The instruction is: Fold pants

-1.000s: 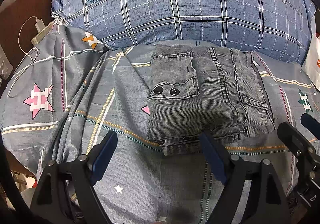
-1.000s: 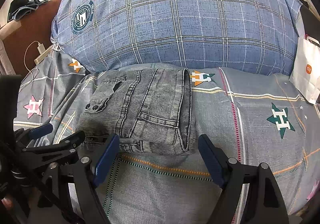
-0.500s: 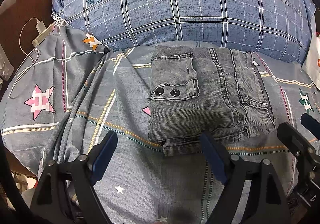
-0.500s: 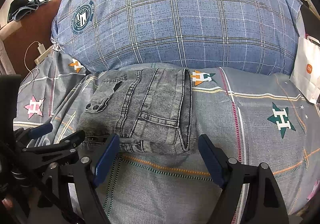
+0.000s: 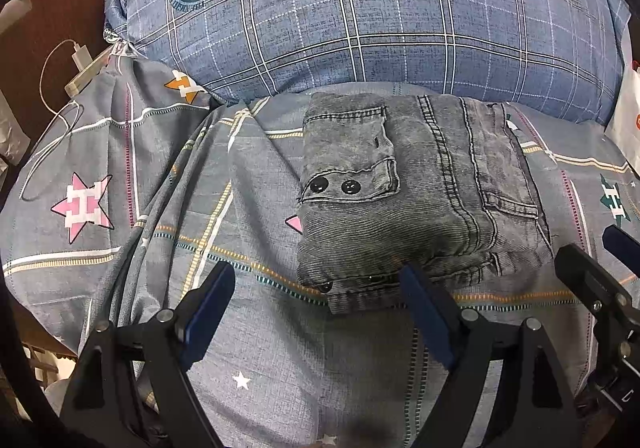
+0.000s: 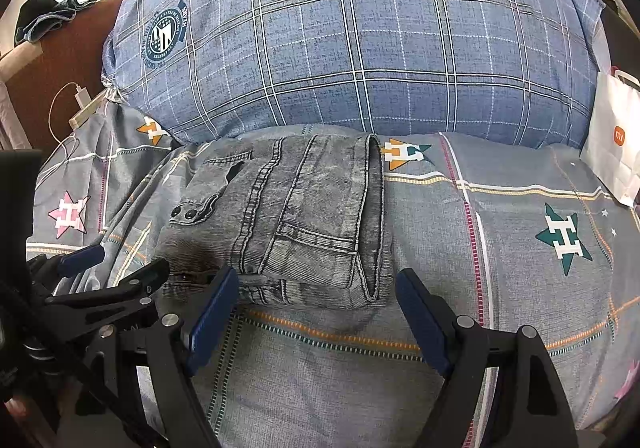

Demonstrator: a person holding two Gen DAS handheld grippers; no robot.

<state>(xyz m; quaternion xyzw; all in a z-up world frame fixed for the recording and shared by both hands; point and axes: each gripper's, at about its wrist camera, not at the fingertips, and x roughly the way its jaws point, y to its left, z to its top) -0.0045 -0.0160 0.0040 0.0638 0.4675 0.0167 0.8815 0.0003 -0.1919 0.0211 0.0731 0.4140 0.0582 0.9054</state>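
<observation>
The grey denim pants (image 5: 412, 192) lie folded into a compact rectangle on the bed, a buttoned pocket flap facing up; they also show in the right wrist view (image 6: 296, 224). My left gripper (image 5: 316, 288) is open and empty, just short of the bundle's near edge, its right finger tip close to the hem. My right gripper (image 6: 316, 296) is open and empty, its jaws standing either side of the bundle's near right corner, apart from it. The left gripper (image 6: 116, 268) also shows at the left of the right wrist view.
A big blue plaid pillow (image 5: 380, 16) rises right behind the pants. The grey star-patterned bedsheet (image 5: 132, 184) is rumpled at the left. A white charger and cable (image 5: 80, 56) lie at the far left by the brown headboard. A white paper bag (image 6: 616, 144) stands at the right.
Both grippers have stayed open and almost still. The left wrist view has shifted slightly, the pants sit a touch lower in it.
</observation>
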